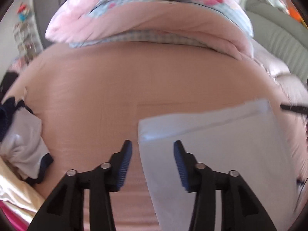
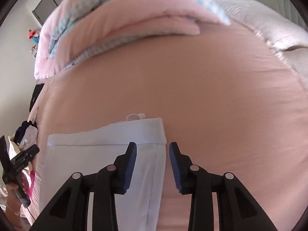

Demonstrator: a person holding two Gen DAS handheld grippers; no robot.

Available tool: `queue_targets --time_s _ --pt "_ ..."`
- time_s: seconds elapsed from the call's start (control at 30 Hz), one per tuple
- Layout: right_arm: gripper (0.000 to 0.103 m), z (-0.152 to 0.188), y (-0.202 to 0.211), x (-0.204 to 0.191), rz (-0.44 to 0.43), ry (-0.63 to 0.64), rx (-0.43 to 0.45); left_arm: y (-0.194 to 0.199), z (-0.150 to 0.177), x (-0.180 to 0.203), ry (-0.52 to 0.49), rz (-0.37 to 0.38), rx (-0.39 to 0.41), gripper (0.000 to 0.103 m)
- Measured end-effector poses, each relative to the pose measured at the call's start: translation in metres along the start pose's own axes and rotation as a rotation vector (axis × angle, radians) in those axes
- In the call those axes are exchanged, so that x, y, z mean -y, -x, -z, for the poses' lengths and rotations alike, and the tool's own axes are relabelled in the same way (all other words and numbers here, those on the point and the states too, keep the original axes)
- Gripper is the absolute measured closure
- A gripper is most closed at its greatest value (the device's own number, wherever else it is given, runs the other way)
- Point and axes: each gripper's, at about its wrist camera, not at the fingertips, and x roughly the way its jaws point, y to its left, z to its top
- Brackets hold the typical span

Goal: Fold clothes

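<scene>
The folded white garment [image 1: 211,144] lies flat on the pink bed sheet [image 1: 134,80]. The left gripper [image 1: 152,150] stands with jaws apart over its left edge, the right gripper [image 2: 153,152] with jaws apart over its right edge. Beyond the garment the sheet is bare up to the folded quilt [image 2: 123,19].

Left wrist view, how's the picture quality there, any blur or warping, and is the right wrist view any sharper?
Left wrist view: motion blur smears the pale blue garment and the room edges; fisheye bulges the pink bedspread; the left gripper stays crisp. Right wrist view: somewhat sharper, with the garment's hem readable, the same barrel distortion, soft even daylight, no glare; the right gripper is in focus.
</scene>
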Motion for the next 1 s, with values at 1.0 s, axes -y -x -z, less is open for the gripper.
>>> queue_targets --time_s 1.0 --pt "0.046 0.295 0.157 0.024 0.107 -0.194 -0.075 0.1 0.166 0.246 -0.064 0.309 -0.105 0.061"
